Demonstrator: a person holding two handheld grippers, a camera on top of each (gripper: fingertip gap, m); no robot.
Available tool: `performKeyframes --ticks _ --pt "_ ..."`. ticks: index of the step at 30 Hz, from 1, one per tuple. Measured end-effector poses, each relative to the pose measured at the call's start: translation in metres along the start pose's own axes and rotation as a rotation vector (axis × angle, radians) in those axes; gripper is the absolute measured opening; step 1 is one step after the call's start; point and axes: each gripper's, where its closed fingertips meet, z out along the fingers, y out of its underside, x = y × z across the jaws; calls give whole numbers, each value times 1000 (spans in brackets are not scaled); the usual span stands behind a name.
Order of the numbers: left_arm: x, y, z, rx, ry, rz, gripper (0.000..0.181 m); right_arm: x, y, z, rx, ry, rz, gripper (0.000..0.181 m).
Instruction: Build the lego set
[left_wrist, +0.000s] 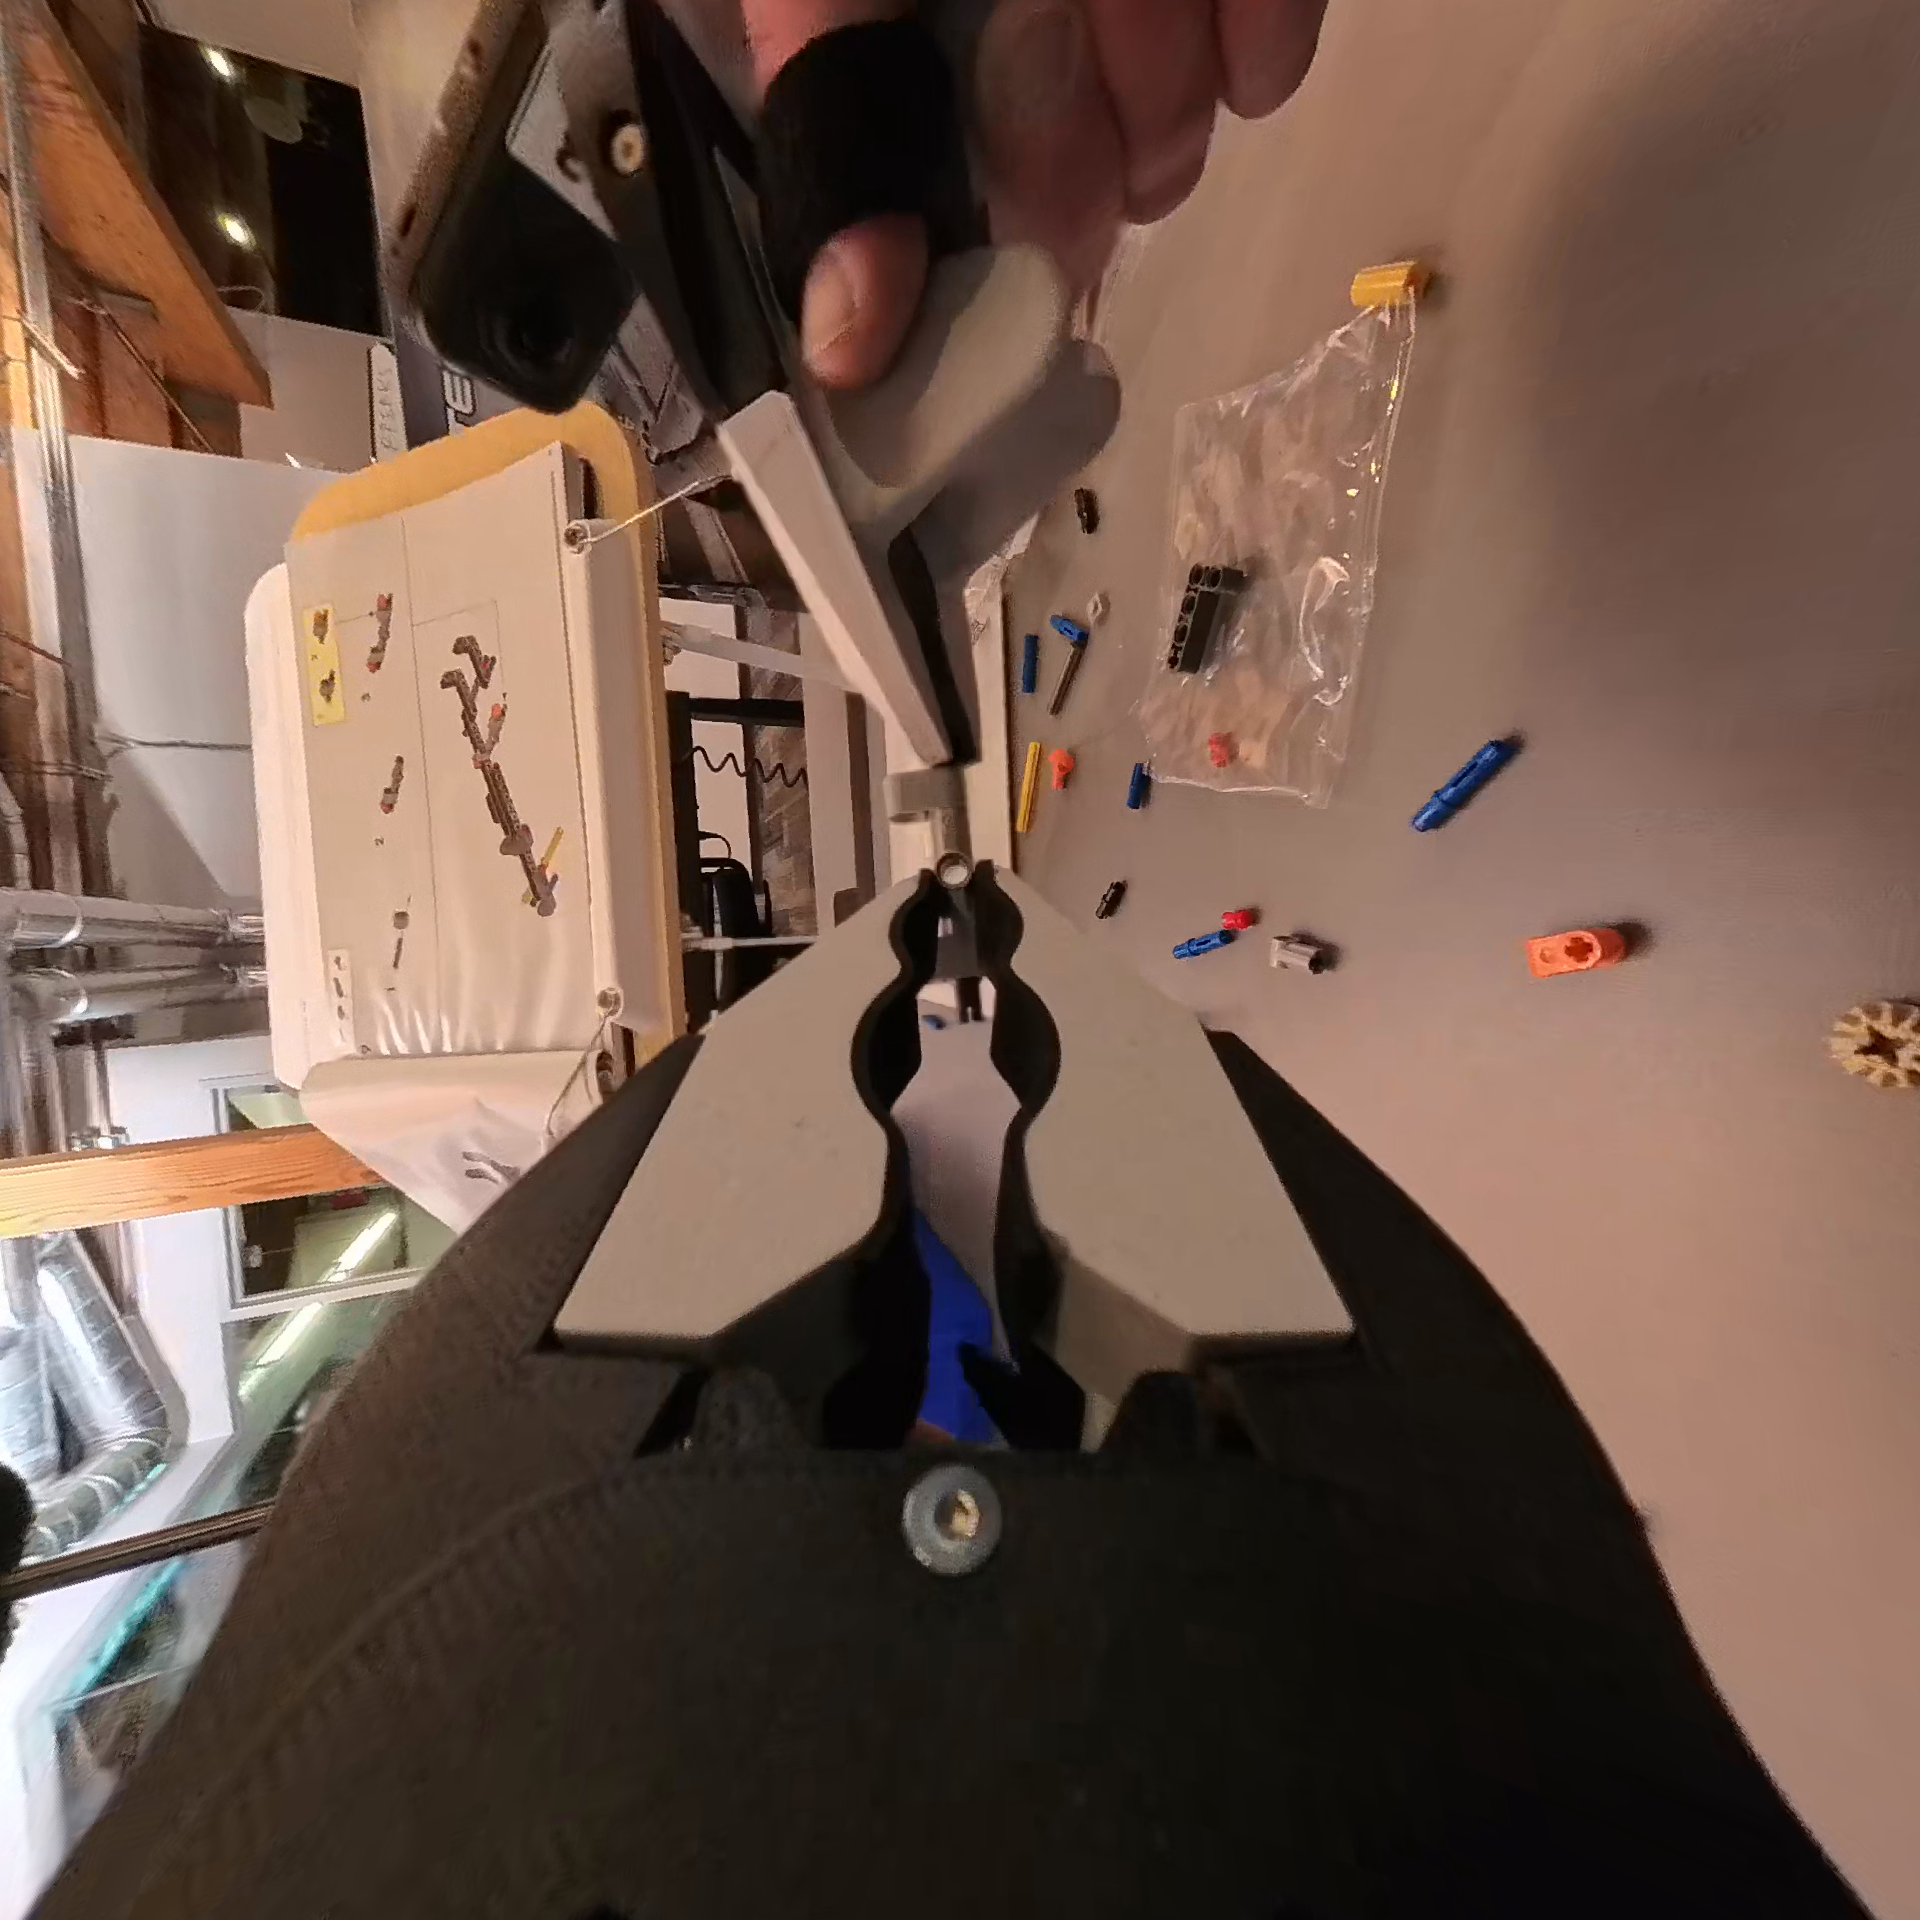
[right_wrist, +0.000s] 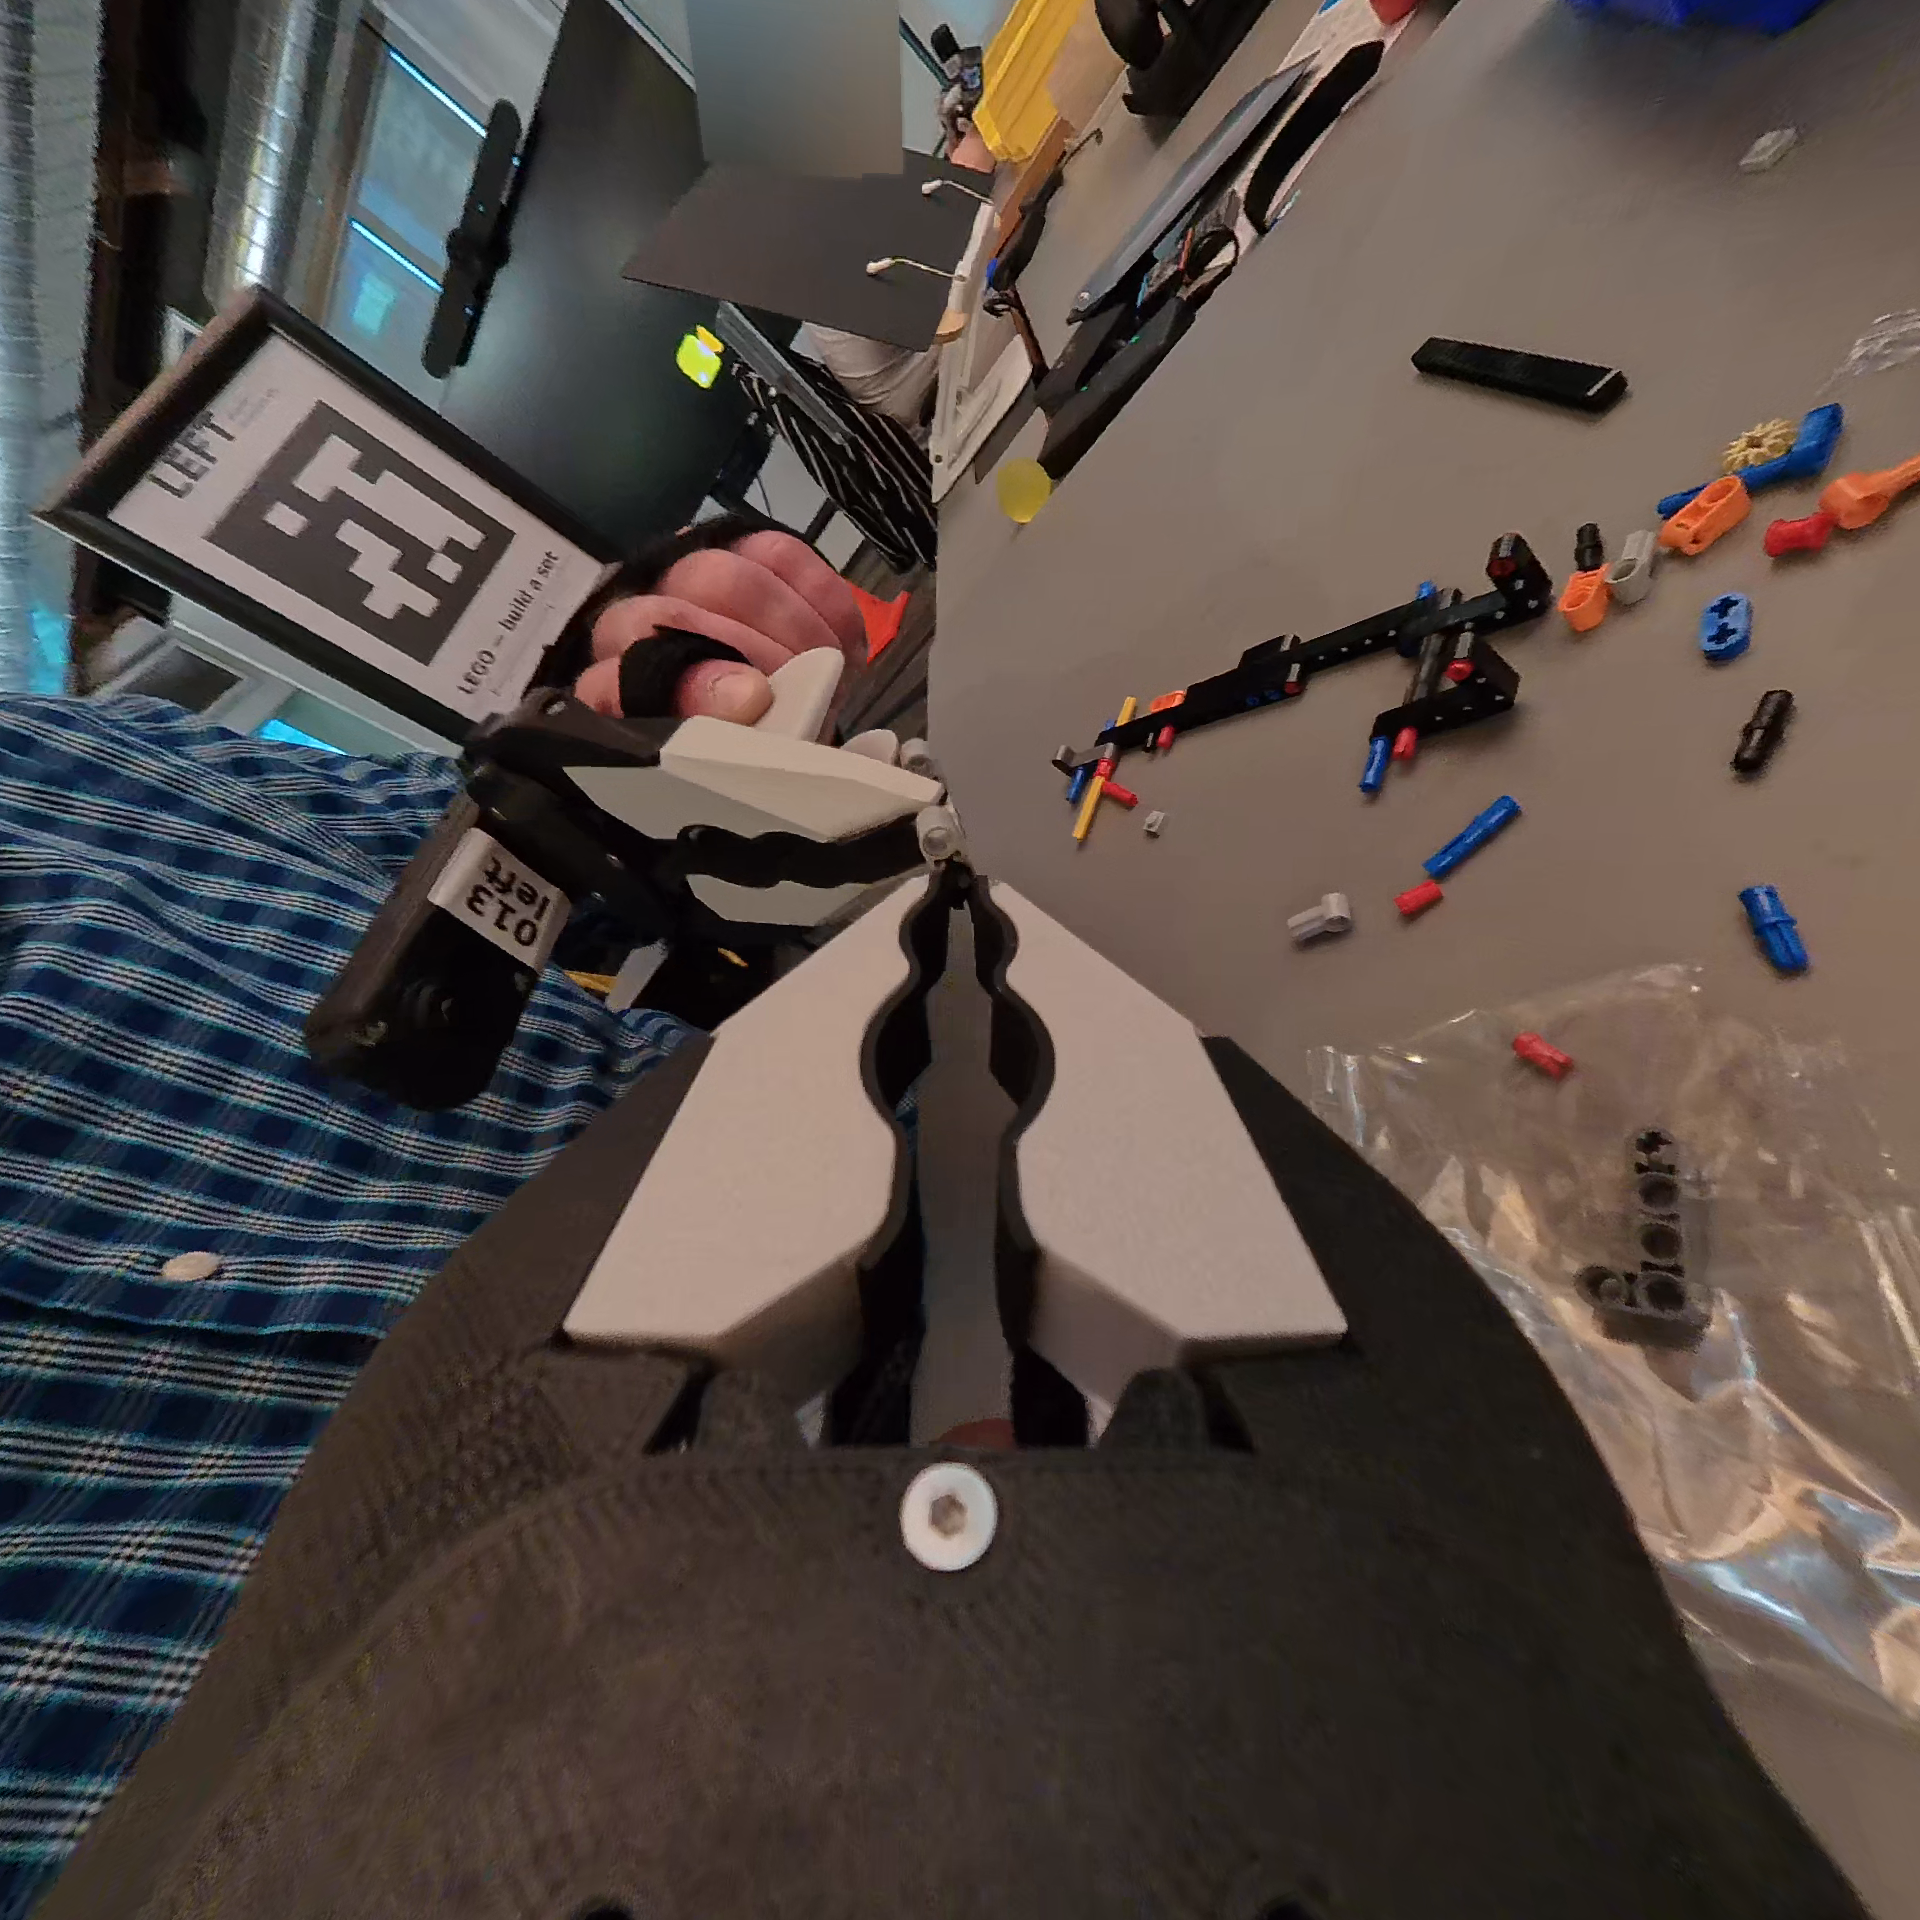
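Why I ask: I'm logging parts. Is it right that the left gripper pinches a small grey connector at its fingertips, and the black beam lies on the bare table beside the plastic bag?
Not quite. The black beam lies inside the clear plastic bag, not beside it; the left wrist view shows this. The left gripper does pinch the small grey connector at its fingertips.

- A framed marker sign (right_wrist: 312, 509) standing at the table edge.
- A black remote-like bar (right_wrist: 1517, 374) on the grey table (right_wrist: 1299, 499).
- A yellow disc (right_wrist: 1023, 488) nearby.
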Motion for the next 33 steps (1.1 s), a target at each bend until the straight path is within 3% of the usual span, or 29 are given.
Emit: performKeyframes --ticks 1,3,4,8,11,16,19,24,29,30,33 --pt "-1 -1 0 9 3 -23 3 0 0 -1 5 -1 -3 4" --pt "-1 -3 -2 17 22 -48 3 3 0 -6 4 29 -14 34" --pt "0 -5 -2 27 24 -48 3 0 1 -8 4 36 -45 34" --pt "5 -16 -4 74 24 -23 3 -11 10 -3 -59 86 -171 27" --pt "6 -23 -5 95 17 -15 3 -16 7 1 -30 87 -208 5" --pt "-3 -28 -10 148 1 -91 5 -22 2 -4 27 27 -145 4" --pt "-9 -23 -10 138 32 -169 33 -21 2 -9 52 28 -130 4" --pt "-20 -22 -17 228 170 -511 52 -25 3 -12 60 31 -164 4" --pt "-11 -29 -15 325 516 -994 61 -38 2 -12 18 55 -308 4" --pt "-6 -32 -15 328 601 -1047 61 -41 0 -12 15 56 -336 4" --pt "-8 -46 -23 433 744 -1174 34 -49 0 -10 -10 58 -399 4"
